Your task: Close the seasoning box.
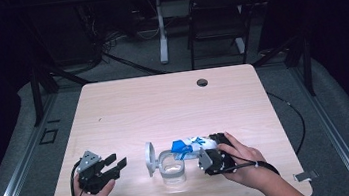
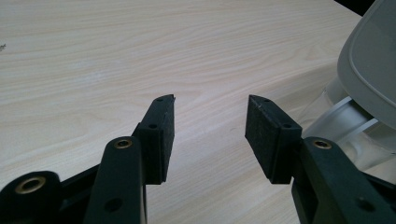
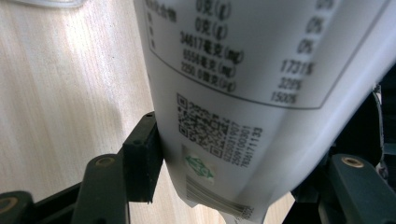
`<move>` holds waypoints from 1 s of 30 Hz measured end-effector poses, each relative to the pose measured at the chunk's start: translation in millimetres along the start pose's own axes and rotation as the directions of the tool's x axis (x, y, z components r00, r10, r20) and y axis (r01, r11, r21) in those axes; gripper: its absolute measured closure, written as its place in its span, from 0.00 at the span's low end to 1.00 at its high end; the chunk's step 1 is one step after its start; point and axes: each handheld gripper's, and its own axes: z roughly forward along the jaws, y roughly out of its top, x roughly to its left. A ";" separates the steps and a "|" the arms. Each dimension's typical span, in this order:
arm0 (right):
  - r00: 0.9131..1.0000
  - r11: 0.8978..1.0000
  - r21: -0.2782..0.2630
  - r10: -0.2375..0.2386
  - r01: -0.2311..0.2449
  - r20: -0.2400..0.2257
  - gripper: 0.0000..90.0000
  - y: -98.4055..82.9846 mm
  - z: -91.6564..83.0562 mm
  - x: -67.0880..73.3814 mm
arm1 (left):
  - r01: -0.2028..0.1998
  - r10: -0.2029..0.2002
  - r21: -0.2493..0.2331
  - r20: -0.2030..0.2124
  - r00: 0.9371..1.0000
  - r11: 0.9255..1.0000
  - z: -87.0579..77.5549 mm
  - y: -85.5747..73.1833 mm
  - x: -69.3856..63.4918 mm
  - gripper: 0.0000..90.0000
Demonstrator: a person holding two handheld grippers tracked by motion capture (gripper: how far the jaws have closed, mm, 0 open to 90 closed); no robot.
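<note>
Right gripper (image 1: 208, 150) has its fingers clamped on a soft, crinkly bag (image 1: 188, 146) at the jar's (image 1: 172, 167) 2 o'clock, so grip mid-body; left gripper (image 1: 113, 167) fingers sit apart, empty.

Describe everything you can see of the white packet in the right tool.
The white and blue soft packet lies tilted, blue end toward the clear plastic jar with its grey hinged lid flipped open. The right tool grips its other end, both black pads pressing its sides. The right gripper view shows its pale back: a printed nutrition table, QR code, small green mark and barcode. The wall looks thin, slightly bulged. Contents are hidden.
</note>
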 end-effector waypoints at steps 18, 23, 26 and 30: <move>0.997 0.997 0.027 -0.077 0.076 0.031 0.44 2.8 0.4 2.9 | -0.001 0.001 -0.001 -0.001 1.000 1.000 -0.4 0.2 0.1 0.58; 0.994 0.995 0.032 -0.101 0.099 0.044 0.44 2.4 1.1 2.9 | 0.000 0.000 -0.002 -0.001 1.000 1.000 -0.6 0.2 0.4 0.58; 0.994 0.994 0.034 -0.102 0.101 0.042 0.44 1.8 1.7 2.7 | 0.001 -0.001 -0.002 -0.001 1.000 1.000 -0.8 0.2 0.5 0.58; 0.993 0.993 0.042 -0.108 0.106 0.041 0.44 1.0 3.2 3.0 | 0.000 0.000 -0.001 -0.001 1.000 1.000 -0.8 0.2 0.5 0.58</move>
